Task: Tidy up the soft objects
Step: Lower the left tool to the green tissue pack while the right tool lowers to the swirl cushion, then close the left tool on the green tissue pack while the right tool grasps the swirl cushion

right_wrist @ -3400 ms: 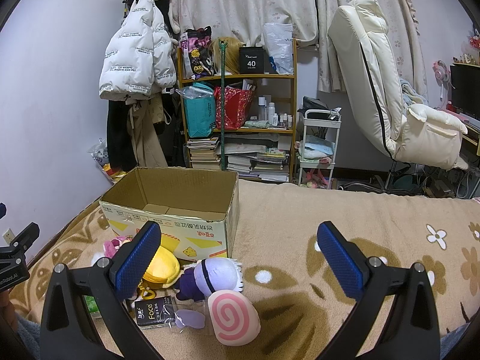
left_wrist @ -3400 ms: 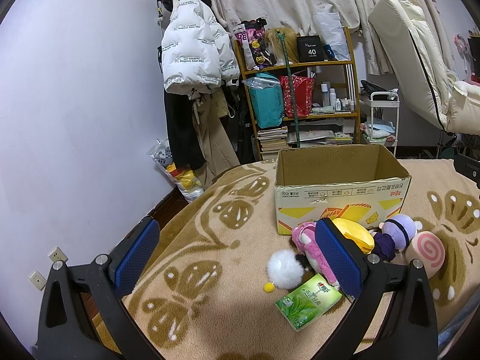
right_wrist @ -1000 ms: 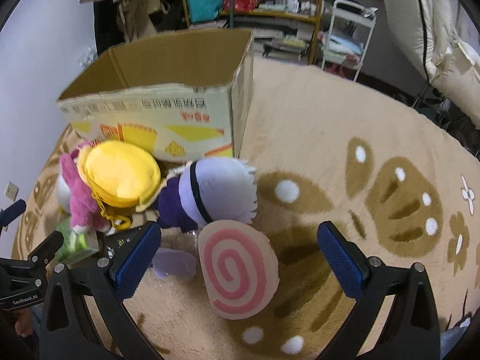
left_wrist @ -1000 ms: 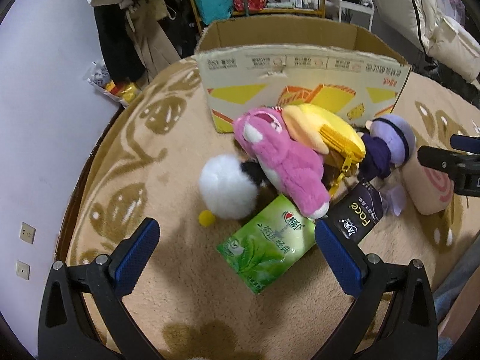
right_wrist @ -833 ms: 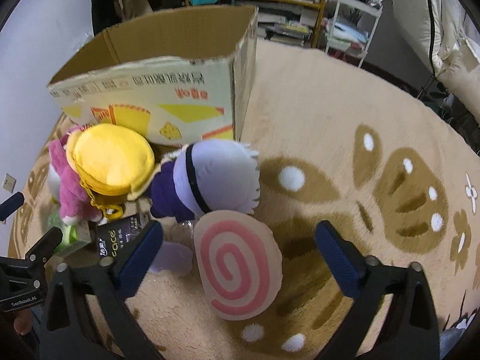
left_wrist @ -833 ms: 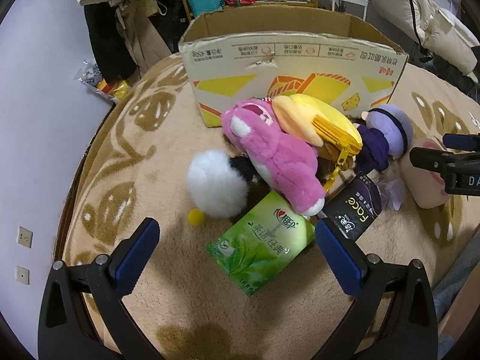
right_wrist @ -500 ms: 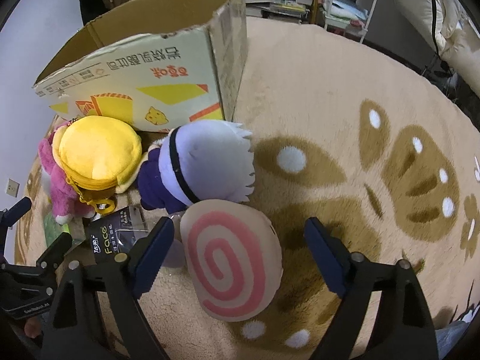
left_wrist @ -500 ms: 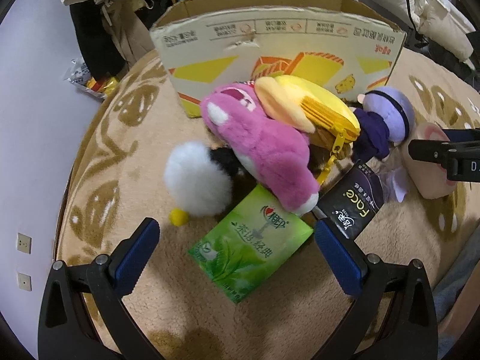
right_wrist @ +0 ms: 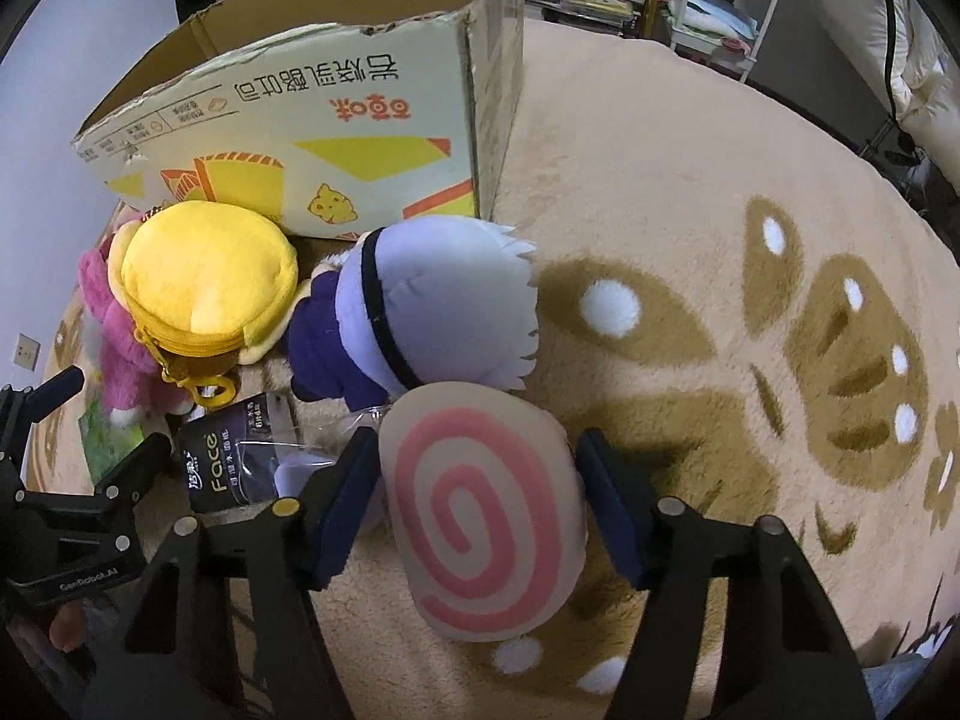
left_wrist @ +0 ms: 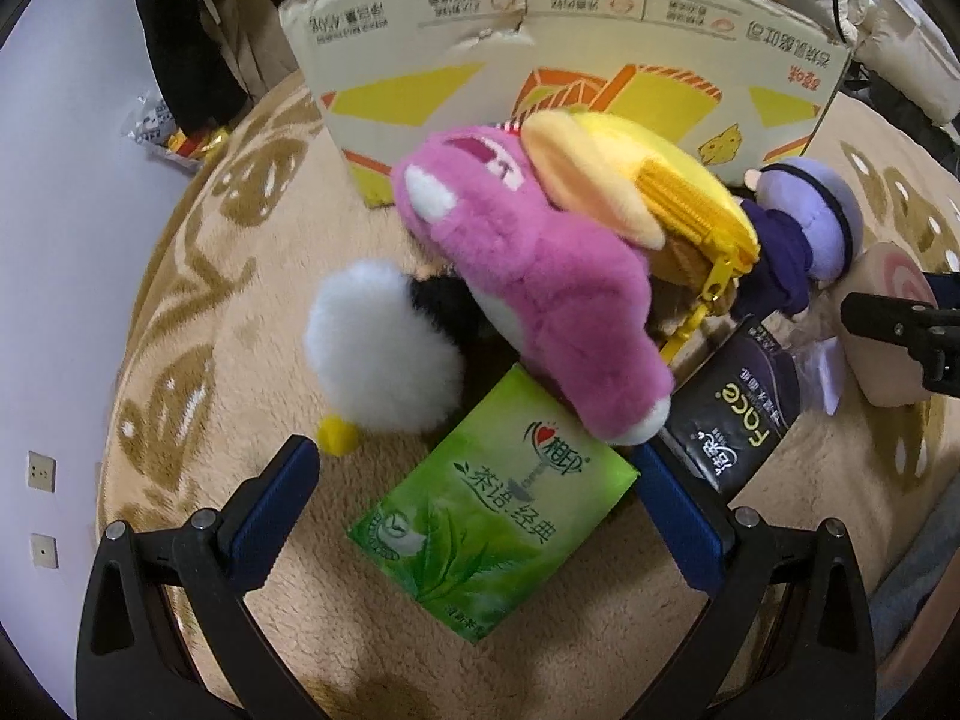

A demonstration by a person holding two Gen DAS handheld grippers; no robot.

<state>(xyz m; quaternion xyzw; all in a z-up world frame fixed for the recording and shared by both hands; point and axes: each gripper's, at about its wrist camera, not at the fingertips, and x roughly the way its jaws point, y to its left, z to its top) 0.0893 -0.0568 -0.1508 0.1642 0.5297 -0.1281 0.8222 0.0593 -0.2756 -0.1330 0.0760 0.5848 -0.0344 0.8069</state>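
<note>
Far left, left view: white pompom [left_wrist: 384, 354] on beige blanket [left_wrist: 198, 324], small yellow ball [left_wrist: 336, 437] at its lower edge. Left gripper [left_wrist: 477, 501] pointing steeply down, jaws spread wide, nothing pinched; green tissue pack [left_wrist: 492, 516] flat between the blue pads [left_wrist: 273, 501], untouched. Above the pack, pink plush [left_wrist: 534, 288] lying across the pile, yellow zip pouch [left_wrist: 648, 192] resting on its upper end. Behind both, open cardboard box [left_wrist: 564, 54] standing on the blanket. Right of the pink plush, black Face pack [left_wrist: 735, 420]; further right, purple doll [left_wrist: 804, 228] and part of the swirl cushion [left_wrist: 888, 330] at the frame edge.

Right view: same pile at left before the box corner, doll just above the cushion and touching it. Right gripper [right_wrist: 477, 498] straddling the pink-swirl cushion, jaws closing, pads hard beside its two flanks; firm pressing not clear from the frame. Cushion on the blanket, in front of the box, outside it.
</note>
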